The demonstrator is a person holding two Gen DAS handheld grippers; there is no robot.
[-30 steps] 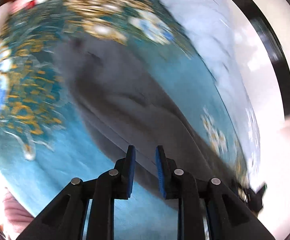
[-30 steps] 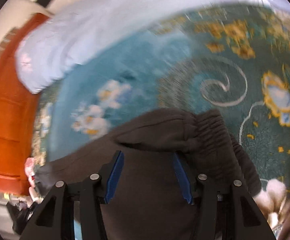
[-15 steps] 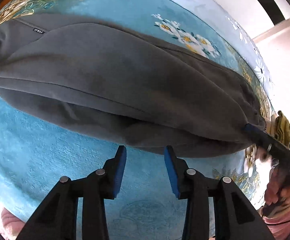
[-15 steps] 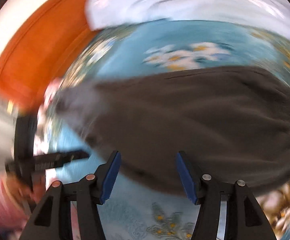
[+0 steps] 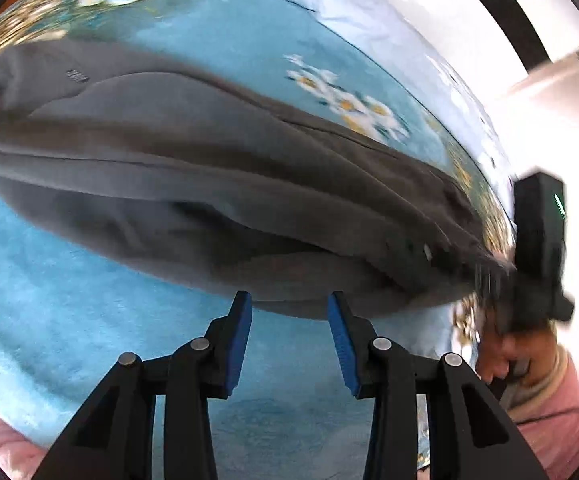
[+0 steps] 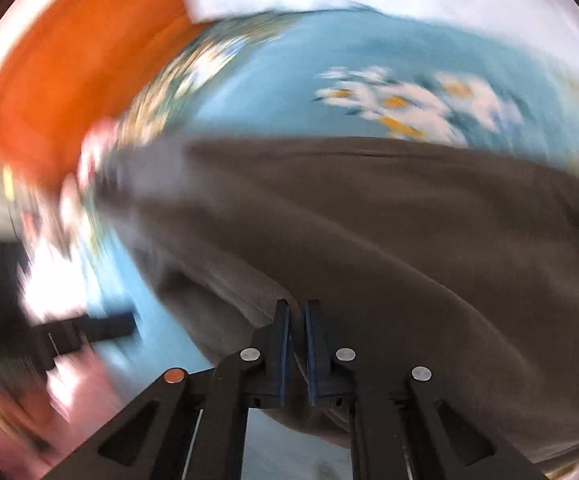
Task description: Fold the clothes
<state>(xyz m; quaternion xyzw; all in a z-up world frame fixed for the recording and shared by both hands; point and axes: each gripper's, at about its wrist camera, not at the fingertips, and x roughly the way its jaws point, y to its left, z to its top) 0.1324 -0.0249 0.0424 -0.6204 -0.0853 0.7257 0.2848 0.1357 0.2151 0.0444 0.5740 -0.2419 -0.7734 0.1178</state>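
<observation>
- Left gripper [image 5: 289, 312] sits wide open, blue pads [image 5: 239, 334] apart and holding nothing, tips right at the near hem of the grey sweatpants [image 5: 217, 168].
- The sweatpants lie folded lengthwise across the blue floral carpet [image 5: 69, 300] (a small label shows near their left end).
- Right gripper [image 6: 294, 326] is nearly closed, pinching the sweatpants' near edge [image 6: 369, 240].
- Far right in the left view, the same gripper shows as a black tool [image 5: 539, 248] at the garment's end, though blurred.
</observation>
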